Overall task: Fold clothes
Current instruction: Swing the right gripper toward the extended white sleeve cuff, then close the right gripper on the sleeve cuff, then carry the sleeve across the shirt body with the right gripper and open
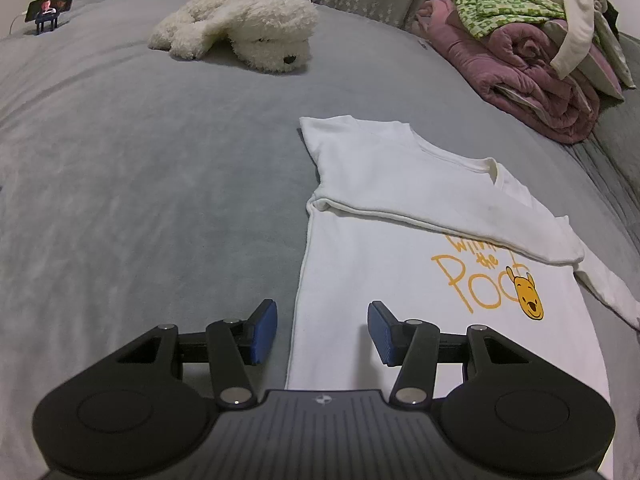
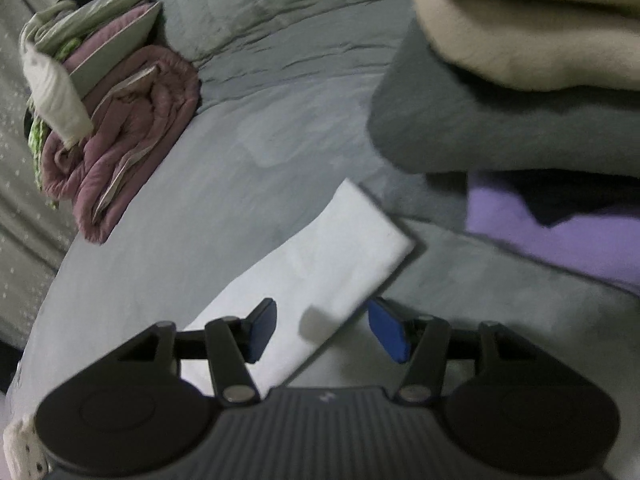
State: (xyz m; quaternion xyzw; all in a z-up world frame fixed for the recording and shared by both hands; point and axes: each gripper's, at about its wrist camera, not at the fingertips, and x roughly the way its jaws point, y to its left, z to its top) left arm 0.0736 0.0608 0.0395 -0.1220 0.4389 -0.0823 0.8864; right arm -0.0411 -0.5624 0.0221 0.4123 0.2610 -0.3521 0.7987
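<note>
**Observer:** Where's the shirt?

**Operator:** The white Winnie the Pooh sweatshirt (image 1: 400,240) lies flat on the grey bedspread (image 1: 140,200), print up, with one sleeve folded across the chest. My left gripper (image 1: 322,330) hovers above its lower left edge, jaws apart, nothing between the blue pads.

**Observer:** And your right?

**Operator:** My right gripper (image 2: 322,330) sits over the shirt's other sleeve (image 2: 320,256), which lies stretched out on the bedspread. Its jaws are apart too; the picture is blurred, but the pads are not pressing the cloth.

**Observer:** Anything else around?

**Operator:** A plush dog (image 1: 236,26) lies well beyond the shirt, and a folded pink quilt (image 1: 532,76) carries a heap of clothes (image 1: 536,4). A phone on a stand (image 1: 48,10) is at the far left corner.
</note>
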